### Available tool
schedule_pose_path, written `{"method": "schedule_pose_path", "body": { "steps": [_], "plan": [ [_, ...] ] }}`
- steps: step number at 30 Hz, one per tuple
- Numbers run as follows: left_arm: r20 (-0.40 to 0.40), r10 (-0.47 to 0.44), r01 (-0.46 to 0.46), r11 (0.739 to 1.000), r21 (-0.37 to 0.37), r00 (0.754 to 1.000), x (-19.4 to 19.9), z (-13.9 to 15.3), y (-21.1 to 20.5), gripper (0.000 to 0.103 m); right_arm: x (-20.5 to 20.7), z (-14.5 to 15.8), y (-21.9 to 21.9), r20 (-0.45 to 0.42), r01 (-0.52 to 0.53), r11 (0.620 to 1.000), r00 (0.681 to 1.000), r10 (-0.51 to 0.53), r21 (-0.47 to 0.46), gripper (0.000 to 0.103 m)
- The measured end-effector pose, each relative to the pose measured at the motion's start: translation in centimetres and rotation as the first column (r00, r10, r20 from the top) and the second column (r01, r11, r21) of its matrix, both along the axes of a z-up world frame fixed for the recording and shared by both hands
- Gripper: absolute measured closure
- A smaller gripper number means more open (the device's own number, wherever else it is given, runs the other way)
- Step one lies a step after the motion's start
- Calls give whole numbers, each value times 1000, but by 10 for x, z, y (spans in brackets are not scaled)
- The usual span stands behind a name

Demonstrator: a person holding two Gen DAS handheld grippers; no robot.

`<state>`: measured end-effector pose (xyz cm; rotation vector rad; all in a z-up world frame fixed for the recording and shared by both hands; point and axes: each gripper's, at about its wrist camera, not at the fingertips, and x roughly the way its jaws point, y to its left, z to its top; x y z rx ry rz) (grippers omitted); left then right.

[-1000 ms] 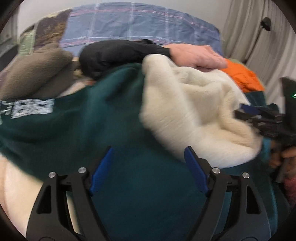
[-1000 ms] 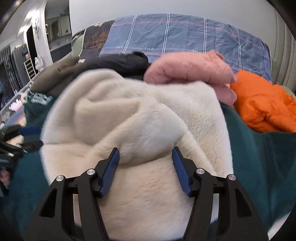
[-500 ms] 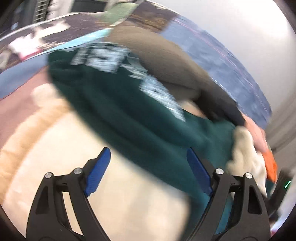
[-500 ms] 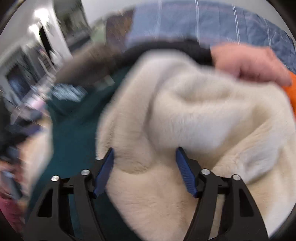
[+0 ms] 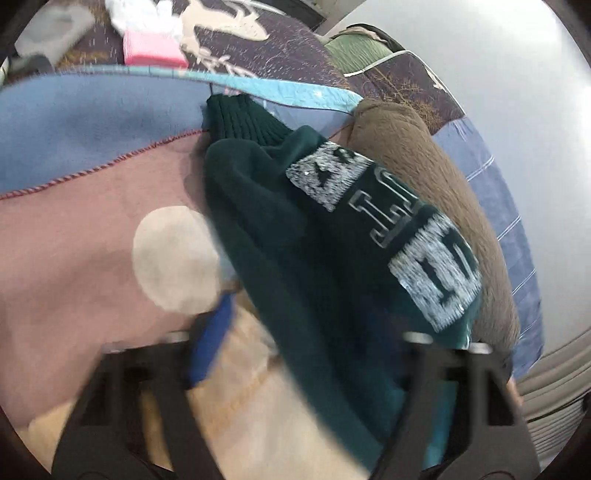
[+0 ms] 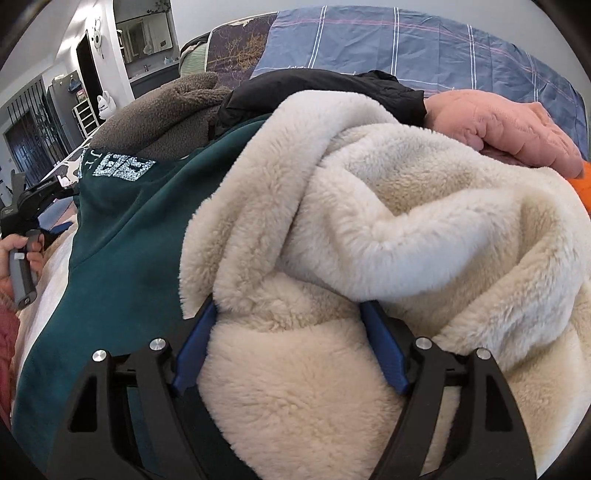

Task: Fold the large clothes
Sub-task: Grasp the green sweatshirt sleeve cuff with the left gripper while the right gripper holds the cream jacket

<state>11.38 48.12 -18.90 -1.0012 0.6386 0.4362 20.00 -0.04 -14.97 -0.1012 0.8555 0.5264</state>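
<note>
The right claw (image 6: 286,347) is spread, cream fleece (image 6: 369,229) bulging between its fingers. The left claw (image 5: 303,354), blurred, is spread too; the green sweater (image 5: 314,240) drapes ahead across its right finger.

Home bedroom, plaid bedding (image 6: 406,48), heaped clothes (image 6: 369,206), mirror (image 6: 142,31) beyond doorway

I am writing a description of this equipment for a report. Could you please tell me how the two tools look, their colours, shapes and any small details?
The right tool has black skeletal arms with triangular cutouts, round silver screws at the joints, and two flat blue fingers. The left tool looks the same, black with a blue finger, though blurred. In the right view, the bare left hand holds its grey handle. No cables show.
</note>
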Motion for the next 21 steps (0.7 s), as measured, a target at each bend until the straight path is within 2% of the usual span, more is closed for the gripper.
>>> {"method": "schedule_pose_path", "body": {
  "steps": [1, 2, 4, 6, 10, 14, 16, 18, 20, 21],
  "plan": [
    [-9, 7, -8, 1000, -15, 1000, -1, -6, 9, 79, 0, 0, 0, 1, 0, 1000, 1000, 0, 1, 25],
    [-15, 21, -21, 999, -32, 1000, -2, -11, 14, 87, 0, 0, 0, 2, 0, 1000, 1000, 0, 1, 25],
    [39, 35, -32, 996, -86, 999, -9, -17, 20, 96, 0, 0, -1, 3, 0, 1000, 1000, 0, 2, 25],
    [95, 35, -28, 996, -79, 995, -18, -8, 18, 98, -1, -1, 1, 5, 1, 1000, 1000, -1, 3, 25],
    [149, -51, 43, 997, 59, 988, -27, 36, -3, 98, 0, 0, 1, 7, 2, 1000, 1000, -2, 4, 24],
    [180, -94, 69, 988, 139, 979, -30, 70, -12, 98, -1, 0, 0, 9, 2, 1000, 1000, -2, 10, 24],
    [137, -91, 68, 984, 163, 986, -29, 72, -13, 97, -1, 1, -1, 10, 2, 1000, 1000, -2, 13, 24],
    [59, -40, 32, 991, 132, 997, -26, 59, -7, 90, -1, 1, -1, 11, 2, 1000, 1000, -2, 16, 24],
    [27, 15, -16, 998, 62, 1000, -32, 41, 2, 70, 0, 1, -1, 12, 2, 1000, 1000, -2, 17, 24],
    [21, 42, -42, 999, 22, 999, -36, 31, 5, 55, 1, 1, -1, 12, 2, 1000, 1000, -2, 17, 24]
  ]
}}
